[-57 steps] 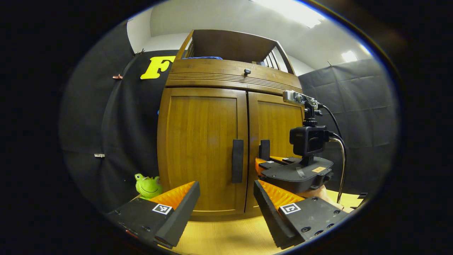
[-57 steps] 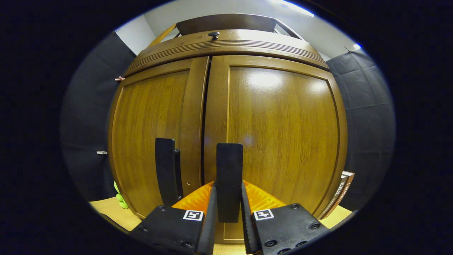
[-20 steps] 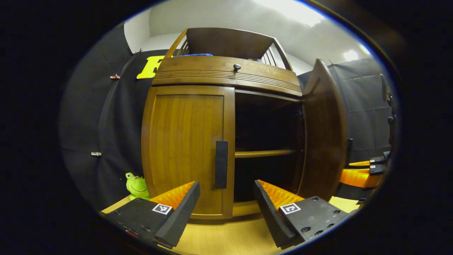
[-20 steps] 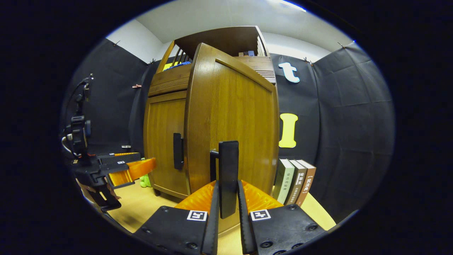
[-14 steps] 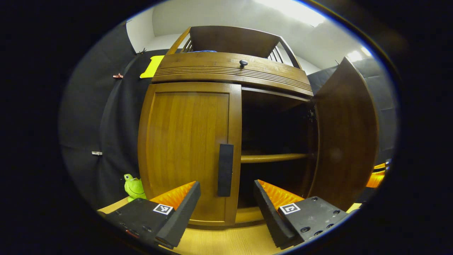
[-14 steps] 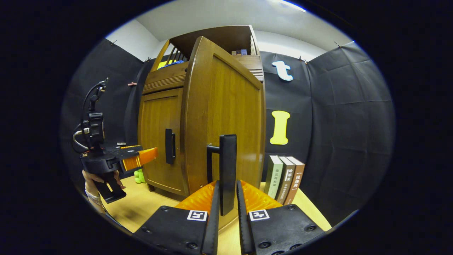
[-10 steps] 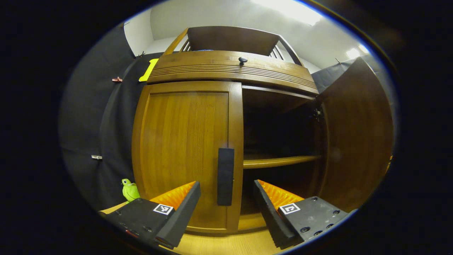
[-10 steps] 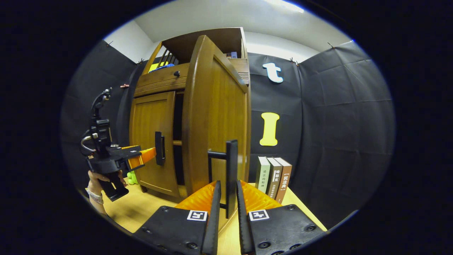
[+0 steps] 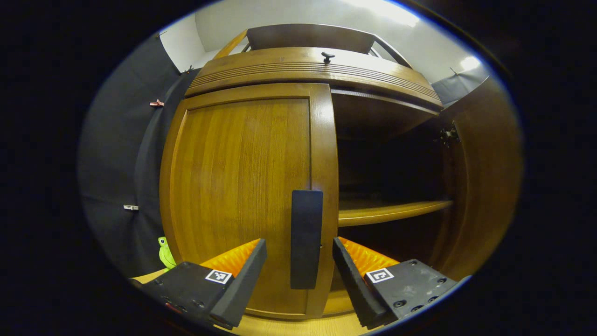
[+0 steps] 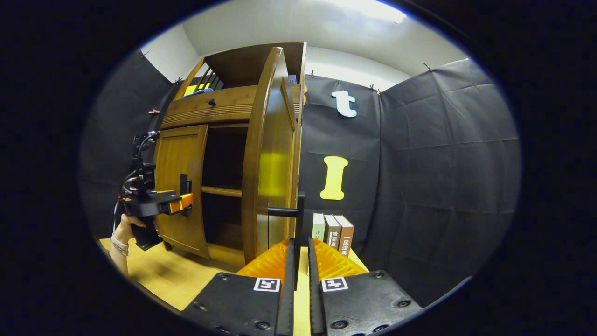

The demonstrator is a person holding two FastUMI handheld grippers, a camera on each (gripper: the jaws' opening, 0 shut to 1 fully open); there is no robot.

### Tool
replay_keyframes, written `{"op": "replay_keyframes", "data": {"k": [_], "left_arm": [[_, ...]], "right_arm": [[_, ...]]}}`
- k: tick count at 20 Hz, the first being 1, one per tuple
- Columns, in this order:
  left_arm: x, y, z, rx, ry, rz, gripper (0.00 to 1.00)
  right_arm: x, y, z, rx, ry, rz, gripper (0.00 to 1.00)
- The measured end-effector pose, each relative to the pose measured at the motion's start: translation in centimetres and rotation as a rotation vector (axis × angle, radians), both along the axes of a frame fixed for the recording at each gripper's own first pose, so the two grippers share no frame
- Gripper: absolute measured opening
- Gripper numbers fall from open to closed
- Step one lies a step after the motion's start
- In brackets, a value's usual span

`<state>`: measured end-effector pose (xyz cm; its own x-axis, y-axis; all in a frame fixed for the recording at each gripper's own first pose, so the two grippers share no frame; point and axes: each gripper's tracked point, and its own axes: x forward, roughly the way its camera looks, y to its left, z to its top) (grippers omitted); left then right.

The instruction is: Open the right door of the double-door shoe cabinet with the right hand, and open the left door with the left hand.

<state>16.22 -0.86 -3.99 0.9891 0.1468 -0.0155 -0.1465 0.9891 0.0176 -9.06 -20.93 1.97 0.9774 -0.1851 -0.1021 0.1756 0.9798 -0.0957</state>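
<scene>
Fingers of the left gripper [image 9: 298, 275] stood wide apart astride the left door's handle [image 9: 306, 239] at lower centre, not gripping; closing off-centre could let it slip. The right gripper [image 10: 298, 270] was clamped on the right door's handle [image 10: 298, 219], the right door [image 10: 268, 154] swung wide; over-pulling might strain its hinge.

Right door [image 10: 273, 154] swung fully open.

Cabinet interior [image 9: 387, 163] too dark to make out; green toy [image 9: 164, 252] half hidden behind left door [image 9: 242, 186].
</scene>
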Motion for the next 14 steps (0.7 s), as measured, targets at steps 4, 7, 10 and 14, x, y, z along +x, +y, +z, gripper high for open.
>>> {"op": "replay_keyframes", "data": {"k": [4, 7, 10, 14], "left_arm": [[1.3, 0.1, -0.8, -0.035, 0.02, 0.008, 0.87], [1.4, 0.3, -0.6, -0.058, 0.015, 0.007, 0.82], [1.5, 0.8, -0.1, -0.082, 0.002, 0.02, 0.72], [1.6, 0.2, -0.3, -0.107, 0.019, -0.007, 0.61]], "right_arm": [[-0.2, -1.4, -0.1, 0.048, -0.005, 0.003, 0.21], [-0.3, -1.7, 0.0, 0.06, -0.011, 0.014, 0.14], [-0.3, -1.9, 0.0, 0.041, -0.019, 0.017, 0.2], [-1.1, -3.2, 0.1, 0.032, -0.037, -0.017, 0.29]]}}
